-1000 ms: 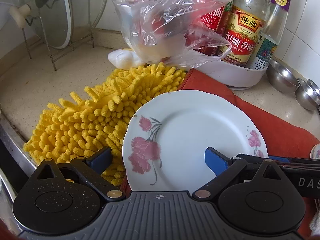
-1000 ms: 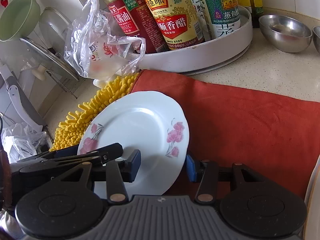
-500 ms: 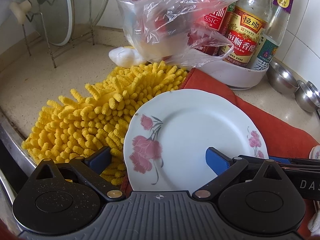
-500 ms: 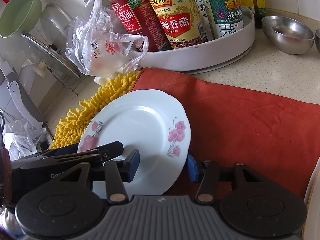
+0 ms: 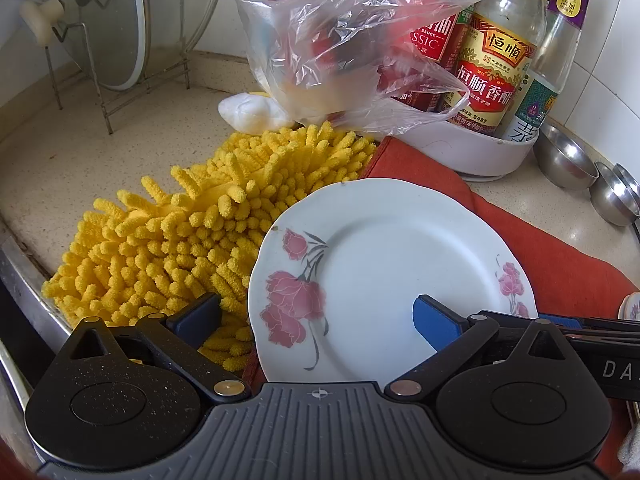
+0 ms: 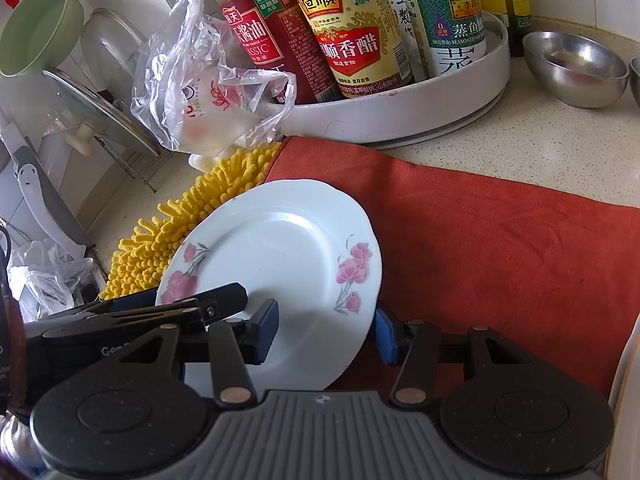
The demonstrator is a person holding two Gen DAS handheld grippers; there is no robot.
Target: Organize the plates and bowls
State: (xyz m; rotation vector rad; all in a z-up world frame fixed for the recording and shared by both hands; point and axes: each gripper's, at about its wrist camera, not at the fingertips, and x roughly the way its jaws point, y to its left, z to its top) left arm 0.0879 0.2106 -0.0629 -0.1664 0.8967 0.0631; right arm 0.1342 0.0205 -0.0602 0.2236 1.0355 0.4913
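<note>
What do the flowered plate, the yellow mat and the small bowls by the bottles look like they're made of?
Flowered plate: looks like glazed ceramic or porcelain, white and glossy with printed pink flowers; melamine can't be ruled out. Yellow mat: soft chenille or microfibre, judging by its dense fuzzy fingers. Small bowls: metal, probably stainless steel, with a brushed silvery sheen and reflections.

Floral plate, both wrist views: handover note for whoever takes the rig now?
Left gripper: open, fingers straddling the plate's left rim; no grip visible.
Right gripper: open, fingers either side of the plate's right rim; not clamped.
Floral plate: face up, partly on the red cloth, left edge over the yellow mop pad.
Steel bowls: on the counter, beside the white bottle tray, untouched.
Done: nothing stacked in view.
Left: grip the plate, place it, then handle the bowls.
</note>
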